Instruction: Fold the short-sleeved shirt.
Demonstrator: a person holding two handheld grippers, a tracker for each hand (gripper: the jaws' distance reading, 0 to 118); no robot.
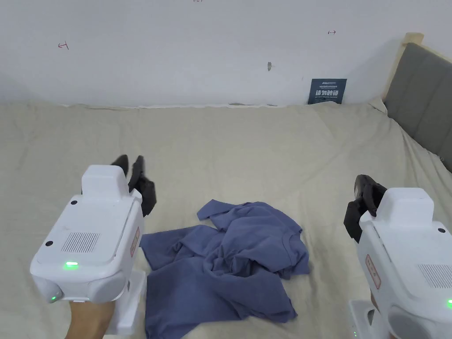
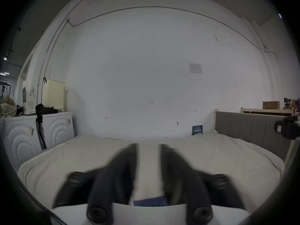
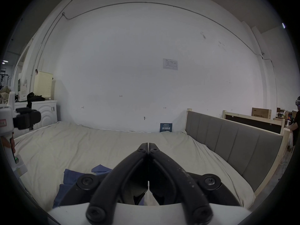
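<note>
One shirt (image 1: 225, 260) crumpled, no clear axis | left tongs (image 1: 132, 170) apart | right tongs (image 3: 148, 145) together

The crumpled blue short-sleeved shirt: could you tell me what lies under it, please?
The crumpled blue short-sleeved shirt lies on the beige bedsheet, which shows all around it. Anything beneath its bunched folds is covered.

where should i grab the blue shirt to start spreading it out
Probably the loose flap at the far edge of the blue shirt, pinched from above. It sticks out flat on the bed sheet, while the middle is a bunched heap. The left gripper, jaws apart, is nearer to it; the right gripper has its jaws together.
</note>
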